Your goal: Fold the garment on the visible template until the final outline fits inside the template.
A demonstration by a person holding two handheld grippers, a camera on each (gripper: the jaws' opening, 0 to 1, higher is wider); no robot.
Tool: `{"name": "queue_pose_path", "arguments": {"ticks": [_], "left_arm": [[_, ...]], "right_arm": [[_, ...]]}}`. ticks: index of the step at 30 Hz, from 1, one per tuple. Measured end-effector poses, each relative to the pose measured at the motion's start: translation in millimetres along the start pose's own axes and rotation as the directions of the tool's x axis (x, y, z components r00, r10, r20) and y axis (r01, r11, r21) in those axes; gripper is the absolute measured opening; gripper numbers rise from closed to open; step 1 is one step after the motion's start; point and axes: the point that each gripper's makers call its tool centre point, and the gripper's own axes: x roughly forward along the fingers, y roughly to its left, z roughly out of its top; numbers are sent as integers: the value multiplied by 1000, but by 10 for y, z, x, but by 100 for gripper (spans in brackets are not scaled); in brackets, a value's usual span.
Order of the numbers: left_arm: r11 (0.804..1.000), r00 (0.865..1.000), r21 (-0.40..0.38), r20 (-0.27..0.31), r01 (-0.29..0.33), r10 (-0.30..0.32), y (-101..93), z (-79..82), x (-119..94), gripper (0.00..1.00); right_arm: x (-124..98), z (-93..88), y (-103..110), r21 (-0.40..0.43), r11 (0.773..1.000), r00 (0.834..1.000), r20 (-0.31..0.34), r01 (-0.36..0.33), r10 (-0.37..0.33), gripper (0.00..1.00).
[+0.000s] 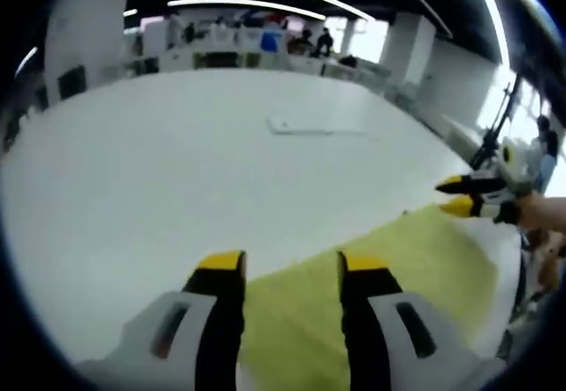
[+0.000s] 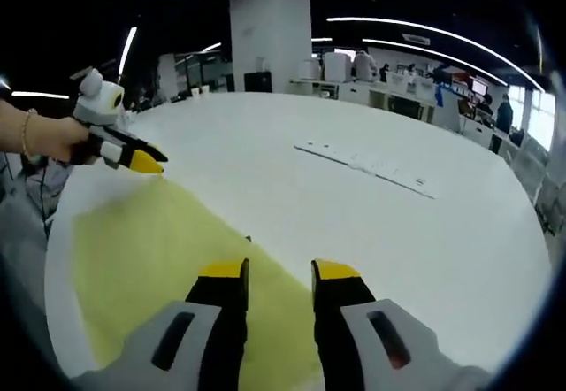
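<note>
- Nearest you, your left gripper (image 1: 290, 267) hangs with its yellow-tipped jaws spread and nothing between them, poised over the near part of the yellow garment (image 1: 380, 302). Dive in from here and you may pinch a single layer mid-panel rather than an edge, and the fold would come out crooked.
- Your right gripper (image 2: 279, 274) is likewise spread and empty above the same garment (image 2: 168, 258). It also shows at the right of the left gripper view (image 1: 467, 195), close over the cloth's far corner, though I cannot tell whether it touches.
- The garment lies flat and pale yellow on the white table (image 1: 177, 161), running up to the table's near edge in the right gripper view. Drag it toward you and part may slide off that edge and out of sight.
- I cannot make out a template outline under or around the cloth, so judge the fit carefully before stopping; an outline hidden by the garment could mislead you.
- Farther out, a flat white strip (image 2: 367, 163) lies on the table, well apart from the garment. A wide sweep could knock it.
- Beyond that, desks and people stand in the background.
</note>
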Motion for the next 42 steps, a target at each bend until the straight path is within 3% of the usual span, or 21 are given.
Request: {"name": "queue_pose_path", "arguments": {"ticks": [7,11,17,23,33,42], "left_arm": [[1000,1000,4,-4,-9,9,-11,19,-248,50],[1000,1000,24,-17,-7,7,-37,-40,-389,54],[997,1000,72,-1,-18,18,-95,-55,-708,59],[998,1000,53,27,-18,17,-137,-87,-1053,65],[999,996,47,92,-6,2,-229,-94,-1534,81],[998,995,66,98,16,-23,-317,-270,-1923,99]], "right_arm": [[-281,51,69,-1,1000,1000,-7,7,-7,44],[-457,35,115,-41,999,999,-26,30,-31,45],[-736,124,222,-42,998,999,6,36,-35,51],[-996,138,363,-43,999,999,14,29,-29,61],[-1415,122,589,-46,999,1000,26,19,-18,84],[-1824,21,759,-71,997,1000,3,20,-20,100]]}}
